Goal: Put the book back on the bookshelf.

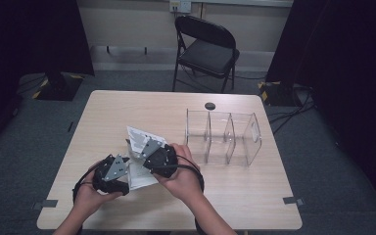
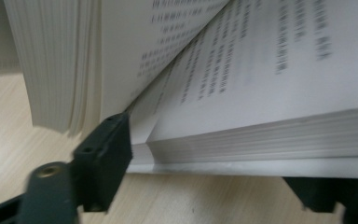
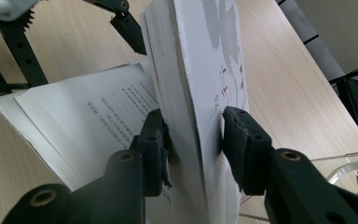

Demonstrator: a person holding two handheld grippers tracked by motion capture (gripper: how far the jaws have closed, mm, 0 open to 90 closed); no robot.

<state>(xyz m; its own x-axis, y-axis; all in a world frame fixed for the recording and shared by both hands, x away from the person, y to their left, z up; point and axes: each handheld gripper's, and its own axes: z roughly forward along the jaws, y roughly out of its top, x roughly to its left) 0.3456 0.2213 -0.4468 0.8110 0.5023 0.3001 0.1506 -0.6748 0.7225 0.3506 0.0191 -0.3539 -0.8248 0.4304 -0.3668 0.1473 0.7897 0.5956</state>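
A thick white paperback book [image 1: 138, 139] is held open above the near left of the table [image 1: 235, 196]. My right gripper [image 3: 193, 120] is shut on the raised part, its cover and a thick wad of pages [image 3: 186, 70] standing upright between the pads. The other half lies flat, with printed text [image 3: 98, 112] facing up. My left gripper [image 2: 209, 154] is open around this flat stack [image 2: 270, 135]. One of its fingers [image 2: 105, 154] sits at the gutter and the other jaw is under the stack's edge. Both grippers [image 1: 127, 169] [image 1: 147, 149] meet at the book in the high view.
A clear acrylic organiser [image 1: 223, 137] with three compartments stands on the table just right of the book. A small black disc [image 1: 209, 105] lies near the far edge. A black folding chair [image 1: 205, 46] stands beyond the table.
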